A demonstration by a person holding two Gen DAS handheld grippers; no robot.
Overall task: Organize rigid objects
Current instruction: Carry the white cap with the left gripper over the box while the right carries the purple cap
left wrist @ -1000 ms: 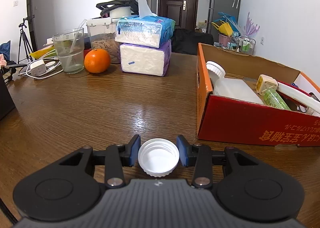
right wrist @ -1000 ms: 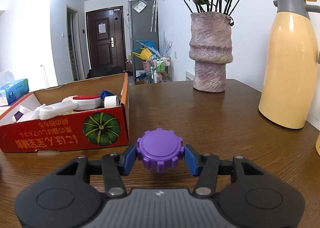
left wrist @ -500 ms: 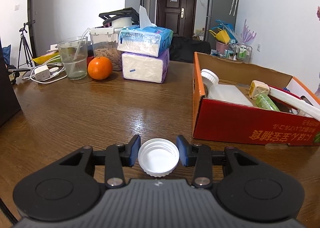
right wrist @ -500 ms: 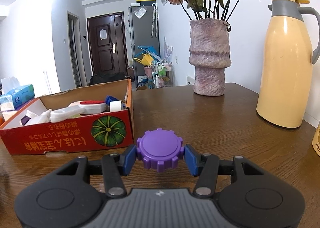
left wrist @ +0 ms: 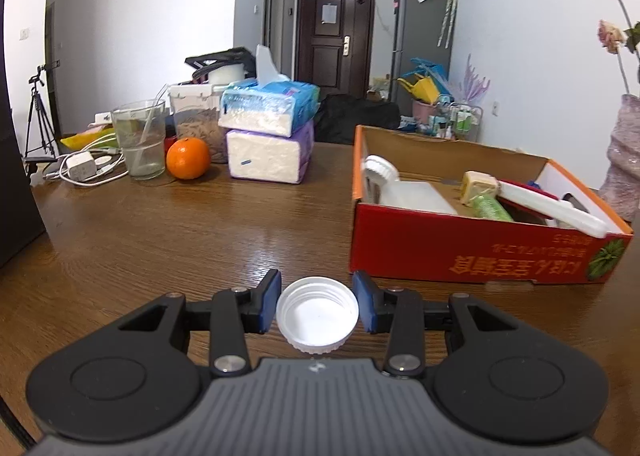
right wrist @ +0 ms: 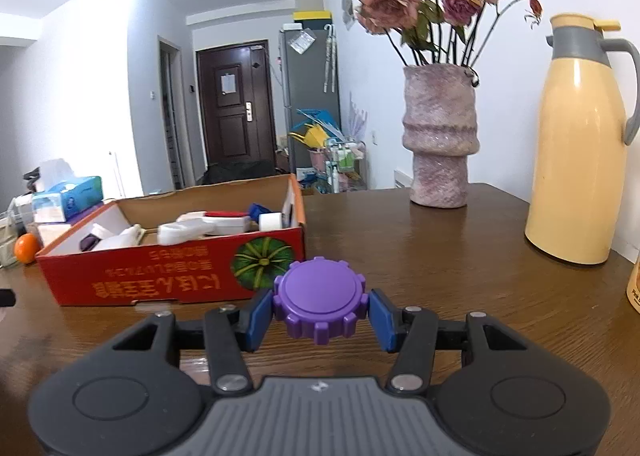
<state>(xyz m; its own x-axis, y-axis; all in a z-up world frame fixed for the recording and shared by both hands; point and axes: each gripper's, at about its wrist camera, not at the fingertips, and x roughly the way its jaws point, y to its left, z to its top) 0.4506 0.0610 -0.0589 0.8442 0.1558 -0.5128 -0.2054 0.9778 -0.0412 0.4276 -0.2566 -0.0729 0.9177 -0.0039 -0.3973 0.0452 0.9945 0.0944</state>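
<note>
Looking along the left gripper [left wrist: 318, 310]: jaws narrowed onto a white bottle cap [left wrist: 318, 312], hollow side up, blue pads pressing its ribbed rim from either side, cap held clear above the brown table [left wrist: 160, 240]. Ahead and to the right, the red cardboard box [left wrist: 472, 252], open-topped, already holding a white plastic bottle [left wrist: 404, 188], a green bottle [left wrist: 490, 208] and a long white handle [left wrist: 556, 212]. Further back on the left, well apart from the box: a glass of water [left wrist: 140, 144], an orange [left wrist: 188, 158], two stacked tissue packs [left wrist: 268, 136].

Looking along the right gripper [right wrist: 320, 302]: jaws clamped at moderate width on a purple gear-edged knob [right wrist: 320, 298], flat face up, pads seated between its teeth. Same box [right wrist: 168, 276] ahead to the left, near wall just beyond the knob; pink vase [right wrist: 440, 136] and cream thermos jug [right wrist: 576, 144] well off to the right.

Probably mid-carry, both pieces bound for the box. Best done by lifting each above the near wall before crossing it, keeping pressure steady since the cap's thin rim could pop free, aiming at bare cardboard floor rather than onto the bottles, lowering close before releasing, and entering one hand at a time to avoid a clash over the opening.
</note>
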